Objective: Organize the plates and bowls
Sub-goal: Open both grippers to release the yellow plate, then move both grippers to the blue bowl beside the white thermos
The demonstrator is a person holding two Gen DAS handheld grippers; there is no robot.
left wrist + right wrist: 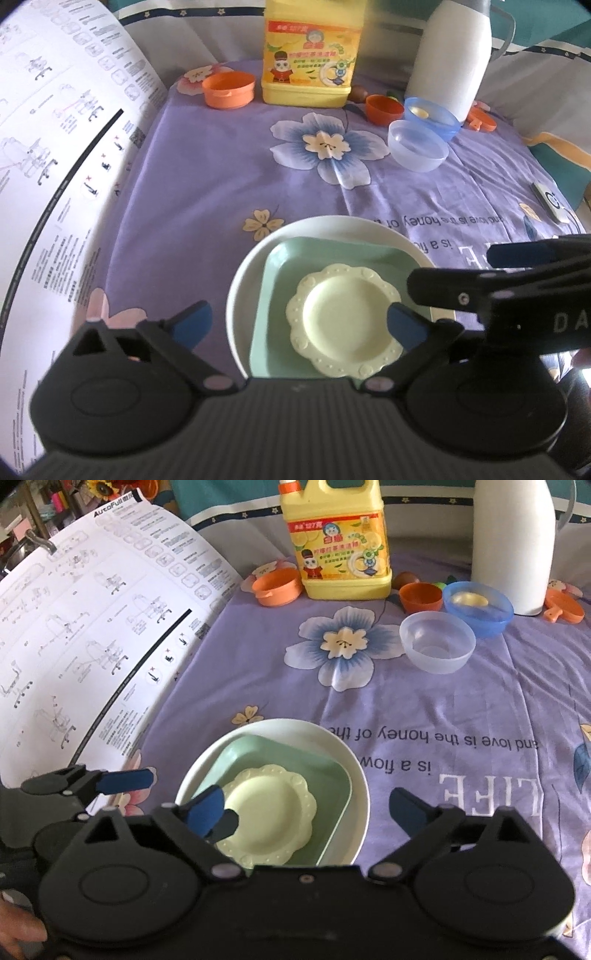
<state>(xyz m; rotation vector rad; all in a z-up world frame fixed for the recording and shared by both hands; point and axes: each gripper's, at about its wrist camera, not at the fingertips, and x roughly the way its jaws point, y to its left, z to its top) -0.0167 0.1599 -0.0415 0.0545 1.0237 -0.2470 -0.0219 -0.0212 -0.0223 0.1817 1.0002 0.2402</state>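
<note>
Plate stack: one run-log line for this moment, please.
stack: cream plate in green dish on white plate | clear bowl apart | left open | right open

Purple floral cloth [461,701], upside down, just beyond white plate [360,775]: "LIFE is a flow…", "and love is the honey of the". Instruction sheet [92,627], left of plate: "AutoFull". Other claw's body [565,321]: "DA…". Detergent bottle [340,546] label: unreadable.

The purple floral cloth [461,701] looked soft and creased. The clear bowl [437,641] was frosted plastic; the cream scalloped plate [271,808] was smooth (faintly glossy). The instruction sheet [92,627] was matt paper.
</note>
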